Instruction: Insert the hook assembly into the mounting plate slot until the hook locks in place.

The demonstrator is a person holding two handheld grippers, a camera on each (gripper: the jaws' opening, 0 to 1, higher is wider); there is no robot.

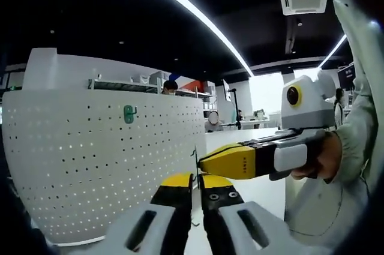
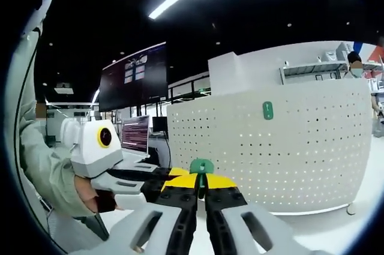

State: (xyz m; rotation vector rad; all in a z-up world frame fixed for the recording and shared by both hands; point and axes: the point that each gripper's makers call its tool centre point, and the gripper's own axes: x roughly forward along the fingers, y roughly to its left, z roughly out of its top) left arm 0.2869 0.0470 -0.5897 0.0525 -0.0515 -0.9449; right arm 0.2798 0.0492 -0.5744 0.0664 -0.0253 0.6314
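Note:
A white perforated mounting plate (image 1: pixel 102 165) stands upright ahead, with one green hook (image 1: pixel 129 113) fixed in its upper part. The same plate (image 2: pixel 282 147) and fixed hook (image 2: pixel 267 110) show in the right gripper view. My right gripper (image 2: pixel 201 184) is shut on a green hook piece (image 2: pixel 201 165) that sticks up above its yellow tips. My left gripper (image 1: pixel 196 181) has its jaws together, and a thin dark wire (image 1: pixel 195 153) rises from between the tips. The right gripper's yellow jaw (image 1: pixel 231 162) reaches in from the right and meets that wire. Both grippers are well short of the plate.
A person's hand (image 1: pixel 327 159) and pale sleeve hold the right gripper. The left gripper (image 2: pixel 99 141) enters the right gripper view from the left. The plate stands on a white table (image 1: pixel 264 186). Shelves, desks and a dark wall screen (image 2: pixel 133 75) lie behind.

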